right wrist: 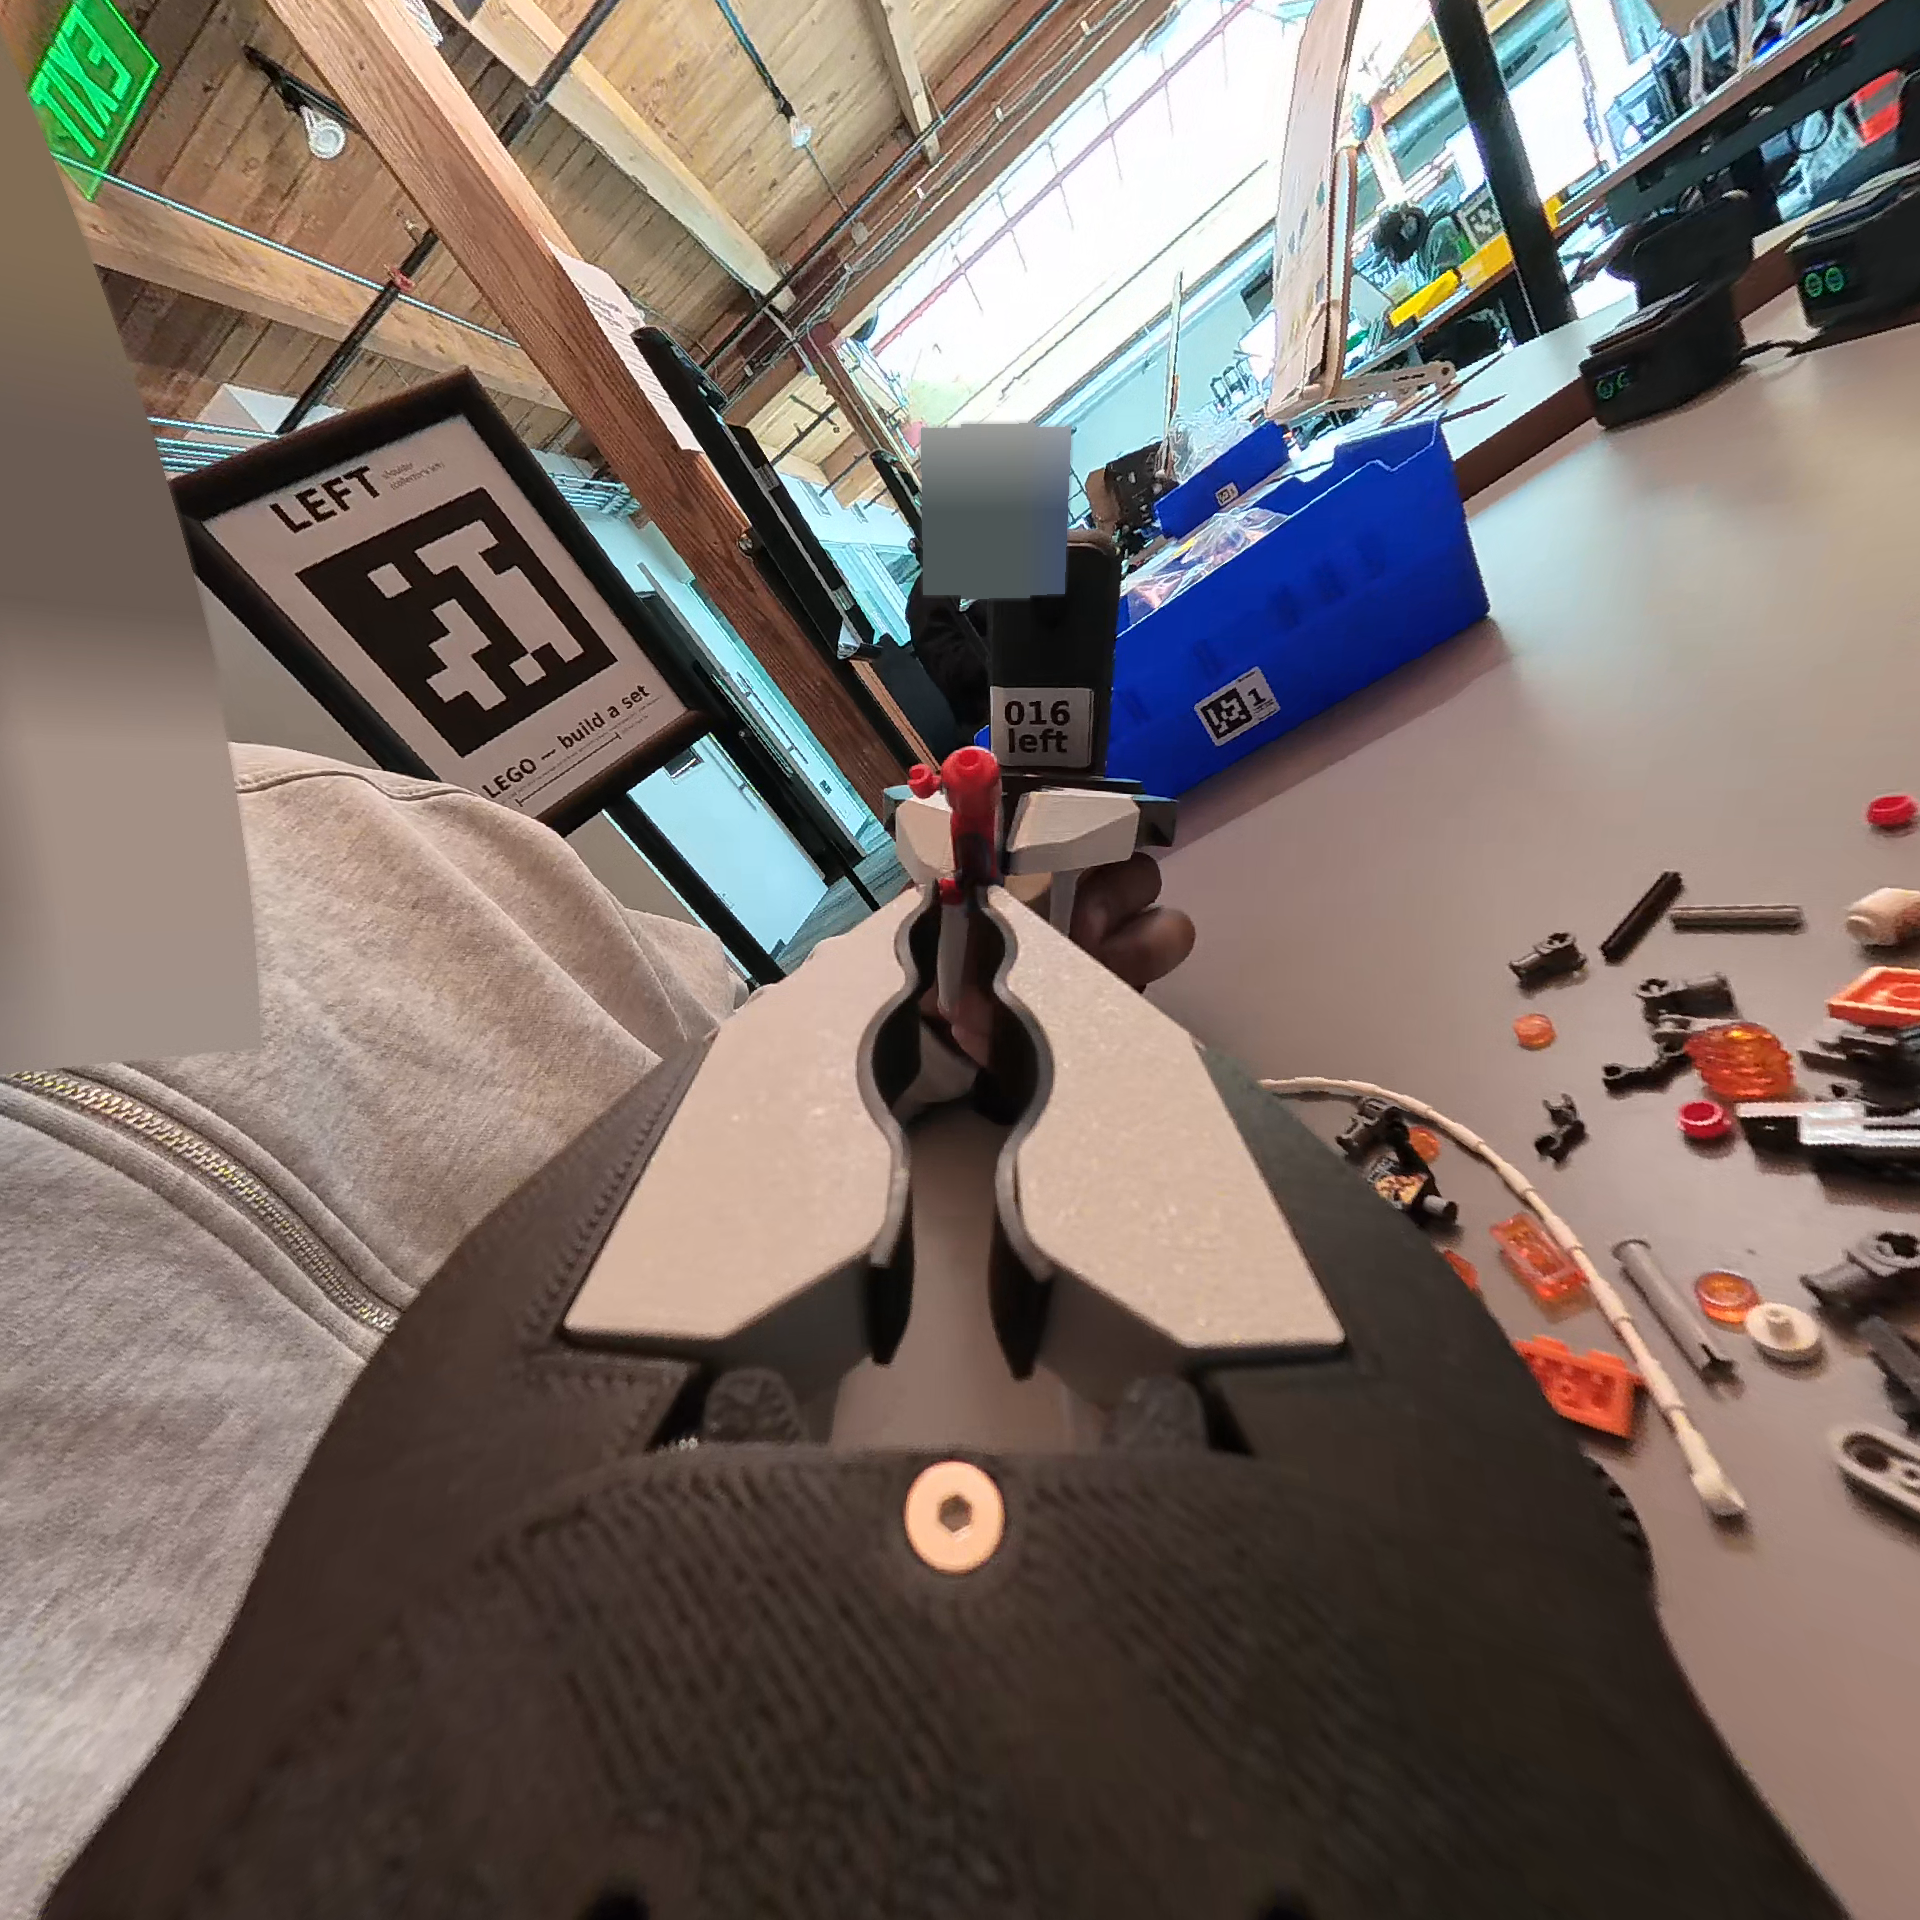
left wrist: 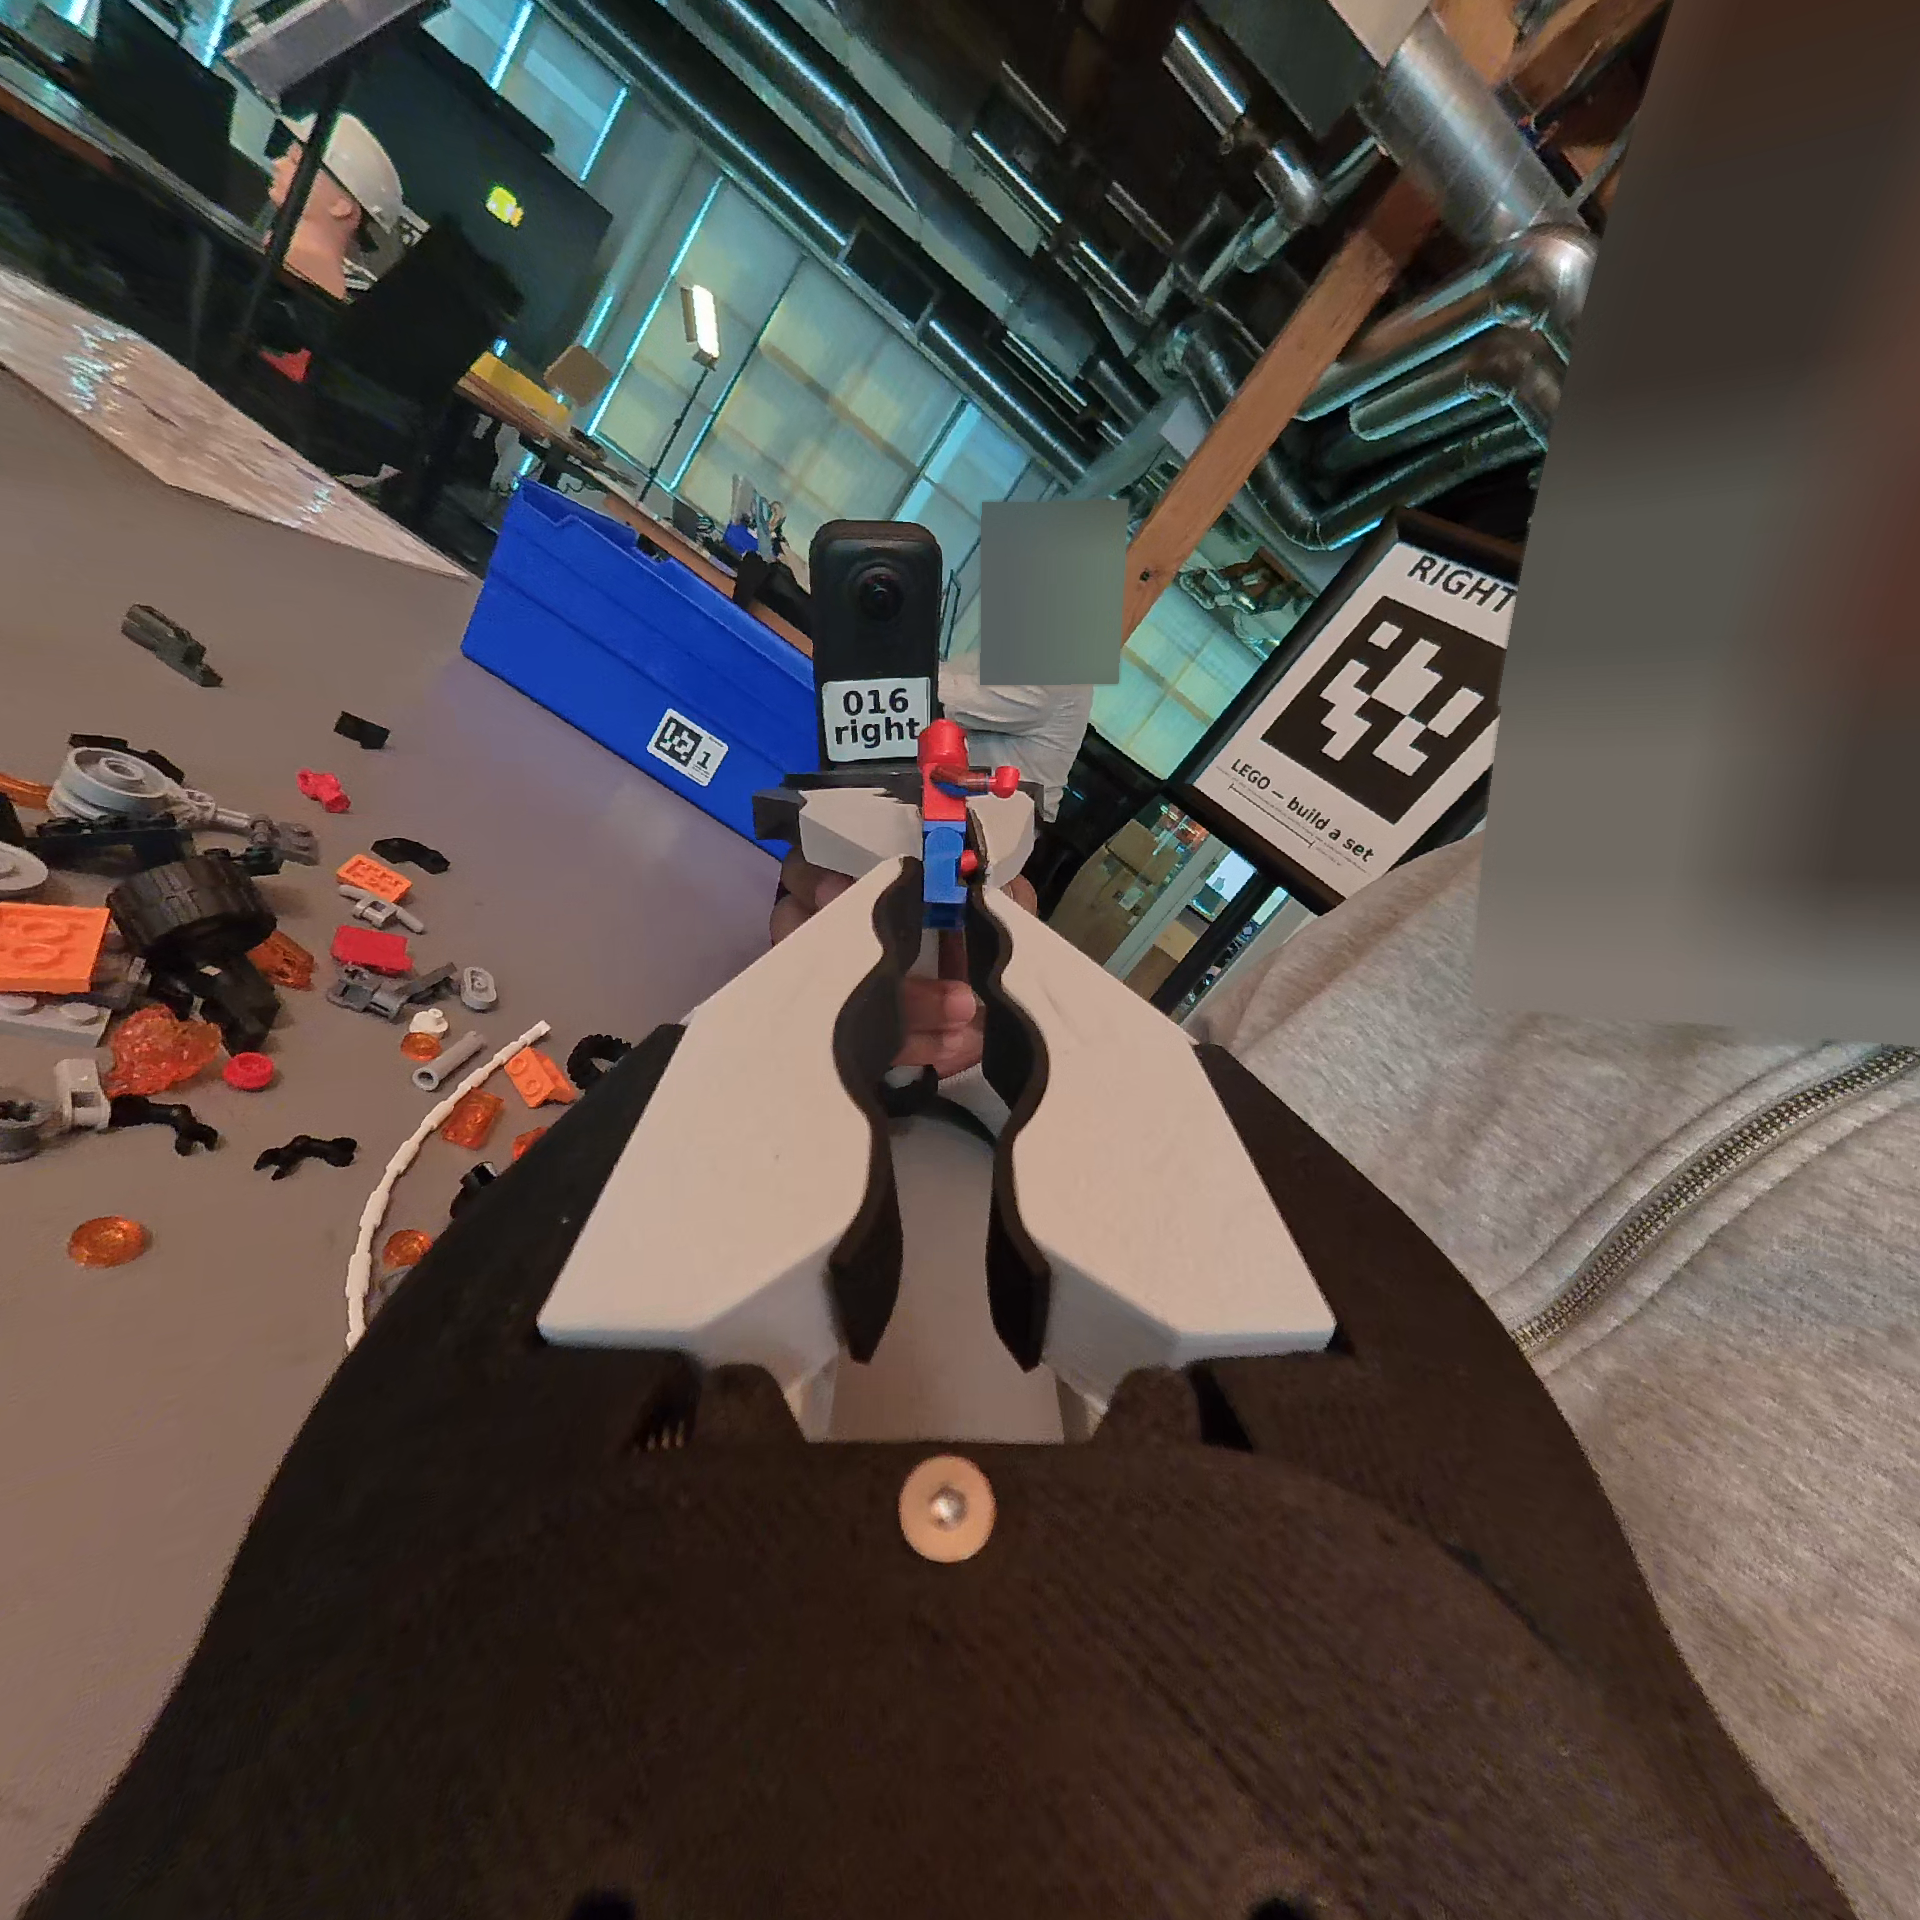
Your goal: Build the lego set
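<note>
Red and blue, a small minifigure [left wrist: 945, 821] stands upright between two hand-held grippers raised above a grey table [left wrist: 260, 1455], in front of the grey zip-up sweatshirt [left wrist: 1558, 1195] of the person holding them. The left gripper [left wrist: 940, 904] has its white, black-lined fingertips [left wrist: 831, 935] pressed in around the figure's blue legs, pinching it at the very tip. Facing it head-on, the right gripper [right wrist: 956, 894] closes its own tips on the figure as well; in the right wrist view the minifigure [right wrist: 966, 805] shows edge-on, its red head above the fingertips and one red hand raised at the side. Each tool carries a black camera with a white label, and the two point at each other.

Loose lego pieces [left wrist: 239, 935] lie scattered on the table well apart from the figure: orange plates, translucent orange rounds, black wheels, grey connectors and a long white flexible rod [right wrist: 1558, 1247]. A blue plastic bin [left wrist: 634, 634] with a square marker sticker stands farther back on the tabletop. Framed marker signs [right wrist: 457, 613] on stands flank the person on either side.
</note>
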A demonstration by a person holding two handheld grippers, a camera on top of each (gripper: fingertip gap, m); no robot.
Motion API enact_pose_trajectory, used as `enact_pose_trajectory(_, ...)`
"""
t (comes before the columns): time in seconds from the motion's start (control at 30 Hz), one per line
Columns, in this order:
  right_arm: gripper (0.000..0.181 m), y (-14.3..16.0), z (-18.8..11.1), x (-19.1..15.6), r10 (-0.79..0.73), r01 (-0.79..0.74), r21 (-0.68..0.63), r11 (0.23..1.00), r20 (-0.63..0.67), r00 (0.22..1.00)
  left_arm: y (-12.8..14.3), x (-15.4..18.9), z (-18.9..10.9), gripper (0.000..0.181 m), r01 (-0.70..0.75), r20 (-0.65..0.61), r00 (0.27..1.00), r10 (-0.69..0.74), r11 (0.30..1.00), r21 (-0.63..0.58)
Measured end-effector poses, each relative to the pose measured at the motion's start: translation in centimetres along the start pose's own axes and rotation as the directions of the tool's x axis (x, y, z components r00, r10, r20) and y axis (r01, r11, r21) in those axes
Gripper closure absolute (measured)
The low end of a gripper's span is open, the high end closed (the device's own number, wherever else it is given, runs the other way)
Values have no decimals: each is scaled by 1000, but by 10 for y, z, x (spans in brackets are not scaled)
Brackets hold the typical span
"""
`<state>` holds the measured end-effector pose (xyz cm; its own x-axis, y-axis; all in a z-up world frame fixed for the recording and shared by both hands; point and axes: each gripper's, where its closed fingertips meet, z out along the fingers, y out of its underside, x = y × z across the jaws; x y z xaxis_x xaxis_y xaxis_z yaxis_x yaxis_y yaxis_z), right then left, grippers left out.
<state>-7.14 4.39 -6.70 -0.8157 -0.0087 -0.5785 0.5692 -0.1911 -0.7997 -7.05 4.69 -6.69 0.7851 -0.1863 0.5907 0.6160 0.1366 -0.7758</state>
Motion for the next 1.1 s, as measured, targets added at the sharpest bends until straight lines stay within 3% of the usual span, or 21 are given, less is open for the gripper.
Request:
enact_pose_trajectory(0.9,177,-1,0,1,-4,4,8,1000,-5,1000,-1,-1,0,176,9,-3,1000,-9,1000,6)
enact_pose_trajectory(1.1,170,-18,-10,3,7,-6,107,994,-16,1000,-11,-2,-6,176,35,-11,999,-34,997,66)
